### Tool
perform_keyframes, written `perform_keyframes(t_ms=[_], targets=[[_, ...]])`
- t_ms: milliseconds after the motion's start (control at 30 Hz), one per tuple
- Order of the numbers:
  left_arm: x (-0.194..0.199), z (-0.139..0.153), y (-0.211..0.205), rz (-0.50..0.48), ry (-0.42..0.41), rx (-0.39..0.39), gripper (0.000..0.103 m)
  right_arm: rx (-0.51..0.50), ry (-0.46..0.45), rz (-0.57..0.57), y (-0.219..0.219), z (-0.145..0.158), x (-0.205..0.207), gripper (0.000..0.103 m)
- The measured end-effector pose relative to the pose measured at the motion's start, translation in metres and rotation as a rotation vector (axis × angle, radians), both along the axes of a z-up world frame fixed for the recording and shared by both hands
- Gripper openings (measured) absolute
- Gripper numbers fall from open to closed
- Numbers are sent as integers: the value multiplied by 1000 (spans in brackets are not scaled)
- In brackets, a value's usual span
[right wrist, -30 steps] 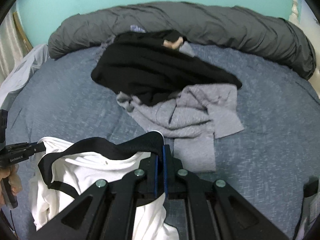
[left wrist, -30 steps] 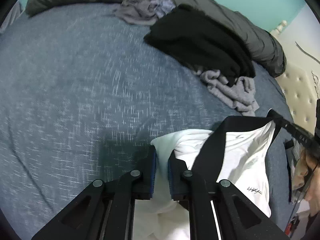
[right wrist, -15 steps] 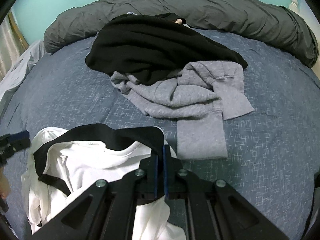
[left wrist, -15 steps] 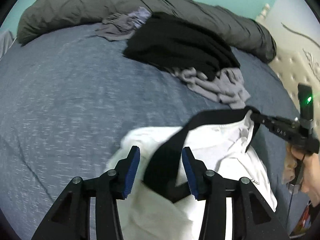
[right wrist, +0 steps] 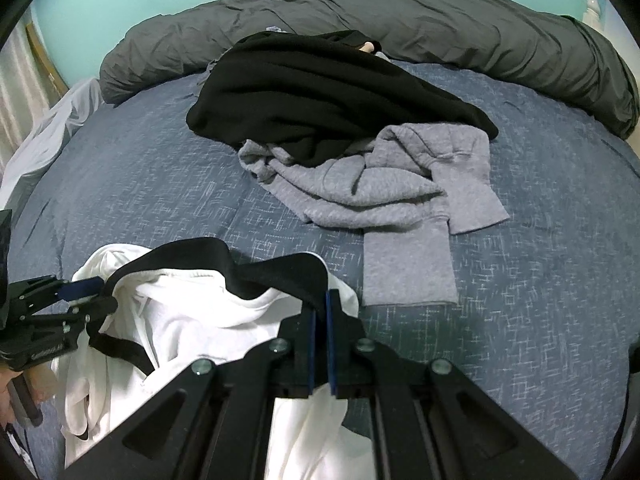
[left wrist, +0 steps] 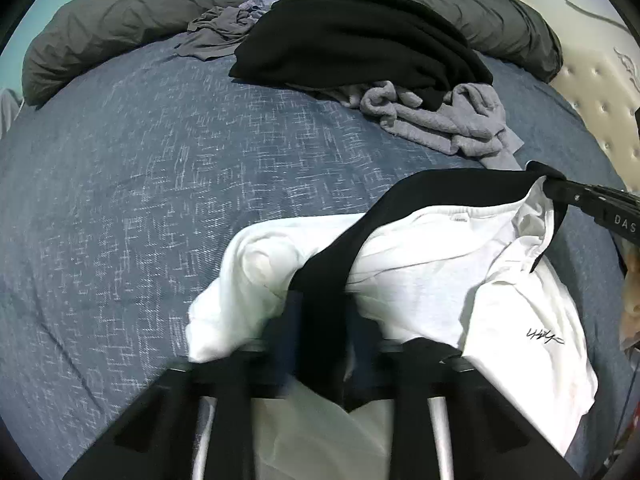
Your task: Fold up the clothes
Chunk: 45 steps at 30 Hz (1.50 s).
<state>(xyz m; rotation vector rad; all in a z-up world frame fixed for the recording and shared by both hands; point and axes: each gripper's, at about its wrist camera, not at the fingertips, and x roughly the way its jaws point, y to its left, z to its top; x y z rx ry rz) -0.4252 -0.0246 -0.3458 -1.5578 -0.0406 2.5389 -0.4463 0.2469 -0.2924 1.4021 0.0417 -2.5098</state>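
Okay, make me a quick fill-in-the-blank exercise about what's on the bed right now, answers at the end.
1. Both grippers hold the black band of the ____ garment.
2. The black garment lies partly on top of the ____ sweatshirt.
3. The rolled dark grey duvet lies along the bed's ____ edge.
4. The right gripper is ____ on the band.

Answers: white; grey; far; shut

Your left gripper point(left wrist: 320, 320) is closing on the black band of the white shirt point(left wrist: 432, 276).

Taking that shirt as your landmark: its black band point(left wrist: 452, 188) runs from your blurred jaws up to the right gripper point(left wrist: 560, 192), which pinches its far corner. Beyond the shirt lies a crumpled grey sweatshirt point(left wrist: 444, 120), partly under a black garment point(left wrist: 352, 48). Farther back, a dark grey duvet point(left wrist: 120, 28) rims the blue bedspread point(left wrist: 140, 184) beneath everything.
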Motion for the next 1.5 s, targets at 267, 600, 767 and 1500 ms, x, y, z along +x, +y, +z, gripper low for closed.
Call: perform_keyframes(t_ms=[267, 600, 767, 1500], targets=[[6, 35, -24, 33, 91, 22, 5, -11, 32, -6, 6, 5, 6, 4], [-18, 91, -47, 66, 142, 57, 5, -35, 103, -31, 23, 55, -9, 4], [-49, 100, -51, 81, 138, 60, 4, 6, 115, -24, 18, 69, -32, 4], [-131, -2, -58, 152, -3, 30, 5, 146, 12, -48, -6, -19, -116, 4]])
